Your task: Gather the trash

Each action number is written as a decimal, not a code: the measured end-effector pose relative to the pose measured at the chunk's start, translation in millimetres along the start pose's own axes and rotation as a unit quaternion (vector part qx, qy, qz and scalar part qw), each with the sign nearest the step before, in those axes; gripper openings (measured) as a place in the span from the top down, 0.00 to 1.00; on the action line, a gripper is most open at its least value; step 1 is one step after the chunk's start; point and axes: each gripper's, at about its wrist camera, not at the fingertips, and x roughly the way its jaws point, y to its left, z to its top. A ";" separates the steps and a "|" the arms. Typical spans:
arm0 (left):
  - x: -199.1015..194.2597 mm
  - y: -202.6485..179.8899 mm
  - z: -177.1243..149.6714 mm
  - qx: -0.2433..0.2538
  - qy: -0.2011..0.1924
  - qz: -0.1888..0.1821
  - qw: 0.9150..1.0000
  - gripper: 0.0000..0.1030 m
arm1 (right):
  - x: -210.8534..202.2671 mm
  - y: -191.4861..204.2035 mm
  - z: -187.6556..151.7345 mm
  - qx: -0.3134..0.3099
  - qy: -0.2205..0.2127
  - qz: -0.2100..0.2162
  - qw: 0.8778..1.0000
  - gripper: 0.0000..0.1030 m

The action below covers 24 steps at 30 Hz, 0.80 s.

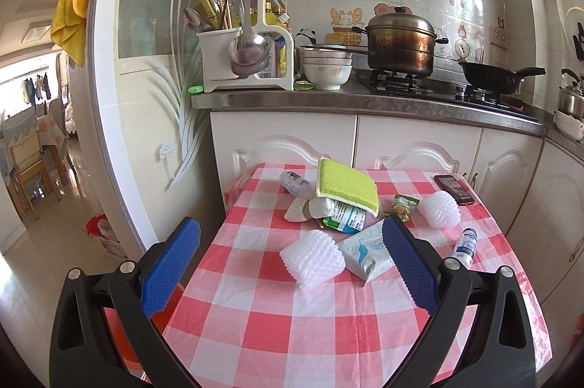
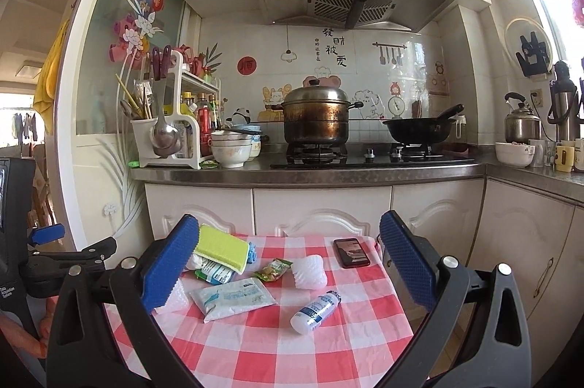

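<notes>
Left gripper: fingers spread wide, grasping nothing; it hangs over the near left part of the table, with a foam net sleeve and a white wipes packet lying between the fingers' line of sight.
Right gripper: fingers likewise released and empty, above the near edge of the table.
Table: small, under a red-and-white checked plastic cloth, set against the white base cabinets.
Trash, far left corner: a heap of a clear bottle, crumpled white wrapping and a blue-green packet, with a green sponge resting on top.
Trash, centre: green snack wrapper and a second foam net sleeve, near each other.
Trash, near right: small white bottle lying on its side, apart from the rest.
Not trash, by judgement: black phone near the far right corner; the sponge is doubtful.
Containers: a red-rimmed basket stands on the floor off the table's left edge; its contents cannot be made out. No bin is confirmed in either view.
Risk 1: the bottle may roll off the right edge if nudged.
Risk 2: the slick cloth may slide or bunch under a dragging finger, shifting everything.
Risk 3: pulling from the heap may topple the sponge over the far edge.
Risk 4: the phone may be swept up with the wrappers.
Risk 5: the foam sleeves compress and may slip from a light pinch.
</notes>
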 end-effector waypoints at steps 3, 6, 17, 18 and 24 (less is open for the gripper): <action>1.9 1.4 0.0 0.000 0.001 0.003 1.000 0.05 | 2.4 1.1 -0.1 -0.003 0.001 -0.001 1.000 0.03; 3.9 4.1 0.8 -0.002 0.001 0.005 1.000 0.05 | 5.2 0.2 -0.3 0.001 0.003 0.000 1.000 0.03; 12.9 7.0 3.1 -0.005 0.009 0.007 1.000 0.05 | 15.2 -4.0 -4.0 0.005 0.011 0.010 1.000 0.03; 14.7 6.9 2.8 -0.005 0.010 0.007 1.000 0.05 | 16.7 -4.6 -4.8 0.006 0.013 0.011 1.000 0.03; 24.5 5.2 -2.0 -0.003 0.020 0.006 1.000 0.05 | 28.6 -9.7 -13.5 0.018 0.036 0.023 0.999 0.03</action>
